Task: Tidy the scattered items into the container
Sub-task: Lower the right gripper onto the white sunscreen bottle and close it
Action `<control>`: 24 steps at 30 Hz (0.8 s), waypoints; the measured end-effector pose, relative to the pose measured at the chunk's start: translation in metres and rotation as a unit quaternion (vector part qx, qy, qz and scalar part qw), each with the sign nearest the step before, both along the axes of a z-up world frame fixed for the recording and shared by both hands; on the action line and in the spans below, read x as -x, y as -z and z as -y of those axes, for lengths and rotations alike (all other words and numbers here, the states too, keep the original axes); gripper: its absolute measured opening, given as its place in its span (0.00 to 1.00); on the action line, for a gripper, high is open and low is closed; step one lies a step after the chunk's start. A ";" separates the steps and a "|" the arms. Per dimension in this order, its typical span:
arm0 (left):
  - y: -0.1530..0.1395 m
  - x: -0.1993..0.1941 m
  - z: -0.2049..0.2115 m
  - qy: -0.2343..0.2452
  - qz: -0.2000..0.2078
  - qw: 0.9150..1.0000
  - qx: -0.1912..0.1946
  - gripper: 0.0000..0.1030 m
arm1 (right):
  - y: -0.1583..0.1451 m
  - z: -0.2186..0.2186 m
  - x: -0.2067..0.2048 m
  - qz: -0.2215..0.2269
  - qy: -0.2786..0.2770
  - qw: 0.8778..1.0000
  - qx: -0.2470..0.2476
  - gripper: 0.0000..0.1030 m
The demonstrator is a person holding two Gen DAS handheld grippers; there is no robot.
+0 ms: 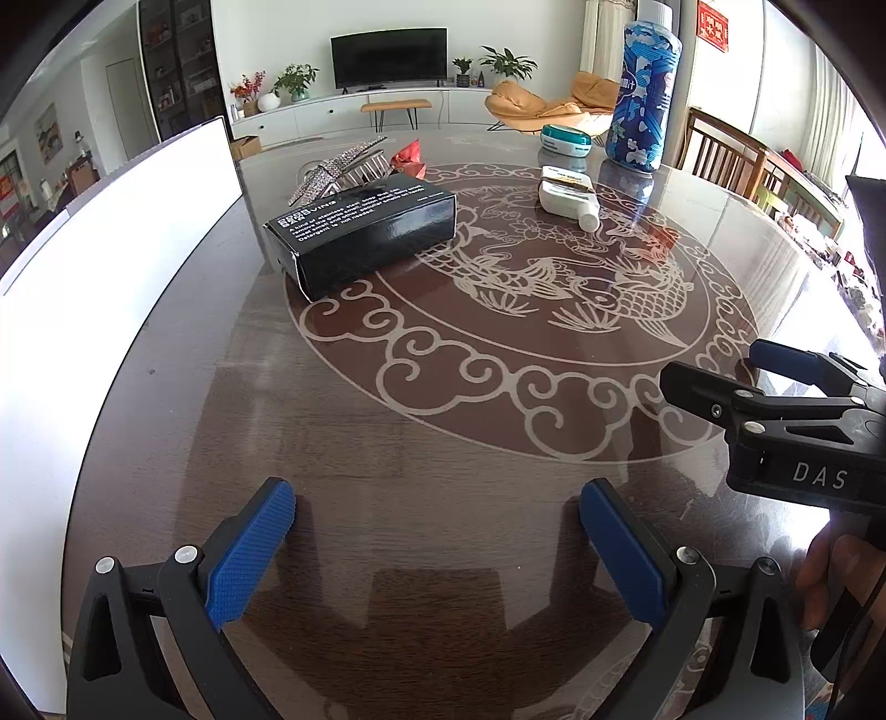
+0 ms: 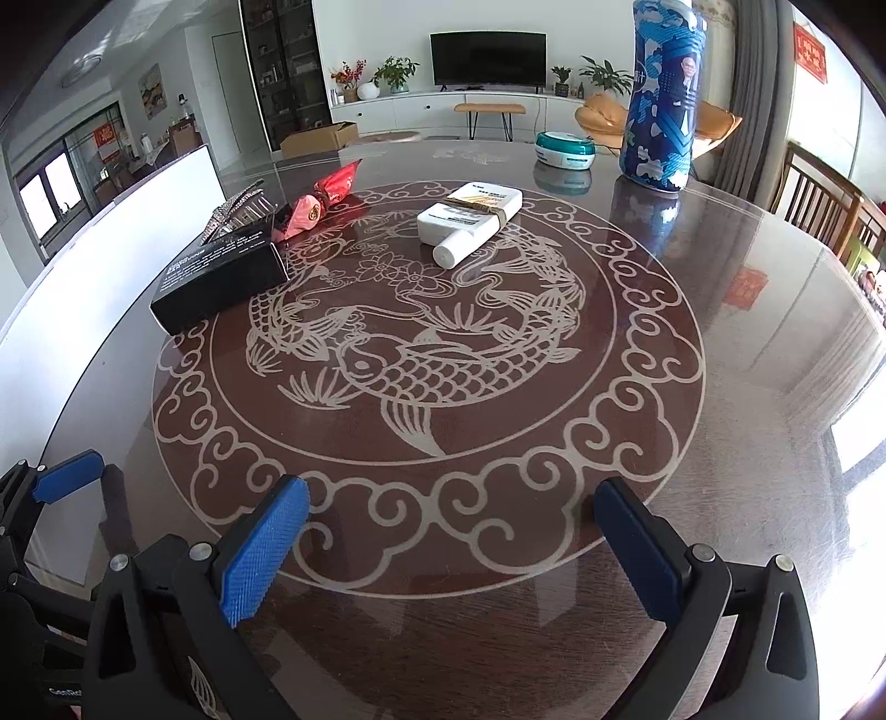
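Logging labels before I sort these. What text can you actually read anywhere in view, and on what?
"DAS": body of the right tongs.
"VING", end of a larger word: black box; its small white print is too blurred to quote.
White bottle: label unreadable.
Blue patterned canister: characters unreadable.
Red wall hanging: characters too small.

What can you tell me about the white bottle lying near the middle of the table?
The white bottle is a flat, squarish plastic bottle with a round white cap at the end toward the cameras. It lies on its side on the glossy patterned table, over the fish motif, cap closed. Its upper face carries a label with gold and dark print, too small to read. Nothing touches it but the table: the black box sits apart to its left, the teal-lidded case and tall blue canister lie beyond it.
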State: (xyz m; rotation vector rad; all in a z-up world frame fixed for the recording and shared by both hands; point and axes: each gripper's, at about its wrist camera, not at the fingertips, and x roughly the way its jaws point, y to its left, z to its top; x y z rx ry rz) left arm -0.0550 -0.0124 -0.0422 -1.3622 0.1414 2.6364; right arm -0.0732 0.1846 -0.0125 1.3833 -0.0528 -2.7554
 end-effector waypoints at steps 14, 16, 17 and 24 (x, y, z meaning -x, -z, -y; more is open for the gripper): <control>0.000 0.000 0.000 0.001 0.000 1.000 0.000 1.00 | 0.003 0.018 0.028 0.013 -0.021 0.999 -0.033 1.00; 0.000 0.000 0.000 0.001 0.000 1.000 0.000 1.00 | 0.003 0.021 0.044 0.013 -0.021 0.999 -0.033 1.00; 0.000 0.000 0.000 0.001 0.000 1.000 0.000 1.00 | 0.004 0.022 0.053 0.013 -0.021 0.999 -0.033 1.00; 0.000 0.000 0.000 0.001 0.000 1.000 0.000 1.00 | 0.005 0.022 0.117 0.014 0.005 0.999 -0.033 1.00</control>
